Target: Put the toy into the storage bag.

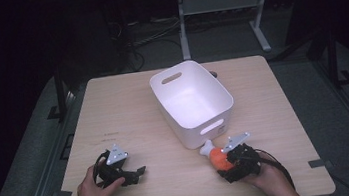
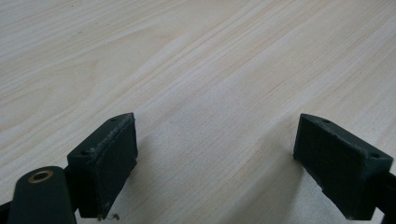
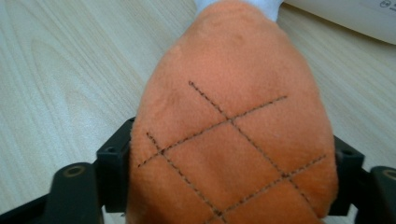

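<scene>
- 1 white bin (image 1: 192,102), near the table's (image 1: 114,115) far edge
- 1 orange plush toy (image 1: 216,156), near its front edge
- 2 grippers: left (image 1: 135,175), right (image 1: 227,164)

Nothing here that I can read. There is a small dark mark printed on my table (image 1: 111,134), too tiny to make out. The white bin (image 1: 216,127) has a label on its near wall, and in my right gripper view a bit of grey print shows on it (image 3: 385,3), blurred beyond reading.
</scene>
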Tool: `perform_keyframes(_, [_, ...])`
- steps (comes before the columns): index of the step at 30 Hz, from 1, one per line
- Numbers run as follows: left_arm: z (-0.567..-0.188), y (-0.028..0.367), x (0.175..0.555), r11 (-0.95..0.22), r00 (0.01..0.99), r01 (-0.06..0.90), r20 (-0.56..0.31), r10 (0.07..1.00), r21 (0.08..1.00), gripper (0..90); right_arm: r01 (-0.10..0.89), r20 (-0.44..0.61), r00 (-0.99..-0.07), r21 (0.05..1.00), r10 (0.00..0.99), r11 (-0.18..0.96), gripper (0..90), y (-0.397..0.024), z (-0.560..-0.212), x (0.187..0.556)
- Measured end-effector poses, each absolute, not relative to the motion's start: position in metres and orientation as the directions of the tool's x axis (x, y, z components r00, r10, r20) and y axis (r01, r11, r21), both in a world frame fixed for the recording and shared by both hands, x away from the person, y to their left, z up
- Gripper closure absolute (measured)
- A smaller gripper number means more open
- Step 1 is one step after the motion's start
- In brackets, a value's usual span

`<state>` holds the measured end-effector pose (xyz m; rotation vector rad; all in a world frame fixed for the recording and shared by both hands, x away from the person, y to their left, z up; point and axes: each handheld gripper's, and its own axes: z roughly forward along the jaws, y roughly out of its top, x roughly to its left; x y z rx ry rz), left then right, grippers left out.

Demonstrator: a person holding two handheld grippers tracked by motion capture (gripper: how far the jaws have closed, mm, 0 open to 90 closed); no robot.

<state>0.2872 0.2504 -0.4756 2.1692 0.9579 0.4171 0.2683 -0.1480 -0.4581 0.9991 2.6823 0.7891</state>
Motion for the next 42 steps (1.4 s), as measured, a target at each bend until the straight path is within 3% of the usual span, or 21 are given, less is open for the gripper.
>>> perform_keyframes(42, [-0.476, 0.250, 0.287, -0.467, 0.673, 0.508, 0.005, 0.740, 0.723, 12.9, 0.622, 0.052, -0.681, 0.567, 0.730, 0.540, 26.2, -0.216, -0.445, 0.277])
